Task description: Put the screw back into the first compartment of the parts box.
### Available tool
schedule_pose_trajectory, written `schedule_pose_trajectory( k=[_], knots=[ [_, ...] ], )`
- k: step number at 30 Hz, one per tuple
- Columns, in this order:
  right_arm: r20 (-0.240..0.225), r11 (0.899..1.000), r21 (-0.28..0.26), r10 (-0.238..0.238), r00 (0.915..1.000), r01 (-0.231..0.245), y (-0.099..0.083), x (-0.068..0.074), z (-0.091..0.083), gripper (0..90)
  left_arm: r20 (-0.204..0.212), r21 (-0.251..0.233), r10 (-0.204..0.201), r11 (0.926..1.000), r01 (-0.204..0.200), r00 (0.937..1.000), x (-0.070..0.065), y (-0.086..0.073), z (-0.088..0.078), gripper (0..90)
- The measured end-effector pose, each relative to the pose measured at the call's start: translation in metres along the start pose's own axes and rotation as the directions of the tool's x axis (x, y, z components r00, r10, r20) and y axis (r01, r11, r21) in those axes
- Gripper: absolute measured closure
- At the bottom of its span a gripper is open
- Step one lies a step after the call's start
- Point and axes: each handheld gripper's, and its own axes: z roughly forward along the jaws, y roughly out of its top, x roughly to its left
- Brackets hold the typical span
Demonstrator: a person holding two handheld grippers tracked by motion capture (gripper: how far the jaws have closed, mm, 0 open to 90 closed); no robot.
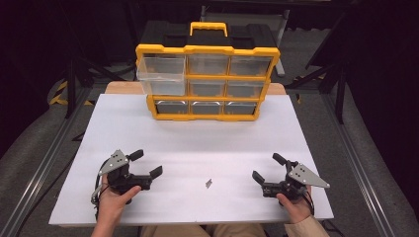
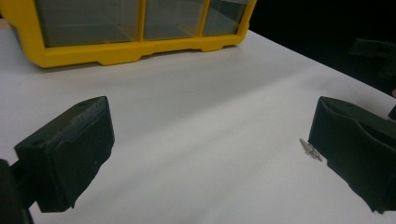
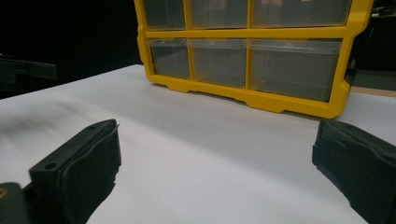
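Organizer [image 1: 207, 79]: yellow and black, at the table's [image 1: 148, 128] far edge; its top-left drawer [image 1: 160, 74] pulled out.
Screw [image 1: 208, 183]: small, metal, lying near the table's near edge, between the grippers.
Left gripper [image 1: 145, 163]: near left corner, hand-held, jaws spread, empty.
Right gripper [image 1: 267, 168]: near right corner, hand-held, jaws spread, empty.

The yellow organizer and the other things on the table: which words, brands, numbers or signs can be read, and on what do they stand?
None can be read.
Yellow organizer: no label or brand shows on its frame, handle or clear drawers.
Small metal part on the white table: too small to show any marking.
Both tongs, left and right: plain black, no text.
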Motion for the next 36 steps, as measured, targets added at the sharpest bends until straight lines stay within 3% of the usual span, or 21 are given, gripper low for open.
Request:
schedule_pose_trajectory(
  k=[14,24,31,36],
  knots=[
    [-0.003,1.0,0.0,-0.007,1.0,0.007,0.0,0.0,0.0,2.0,0.065,0.102,0.039,0.9938,-0.045,0.9971,-0.026,0.01,0.037,1.4],
    [-0.003,1.0,-0.001,-0.014,0.9999,0.014,0.001,0.001,0.0,2.3,0.107,0.174,0.05,0.9824,-0.068,0.993,-0.043,0.015,0.06,1.4],
    [-0.009,1.0,-0.001,-0.018,0.9998,0.018,0.001,0.001,0.0,2.4,0.121,0.198,0.067,0.976,-0.09,0.9904,-0.052,0.019,0.07,2.1],
    [-0.008,1.0,-0.001,-0.021,0.9997,0.021,0.001,0.001,0.0,2.4,0.136,0.232,0.073,0.9673,-0.104,0.9879,-0.058,0.02,0.078,2.4]
  ],
)
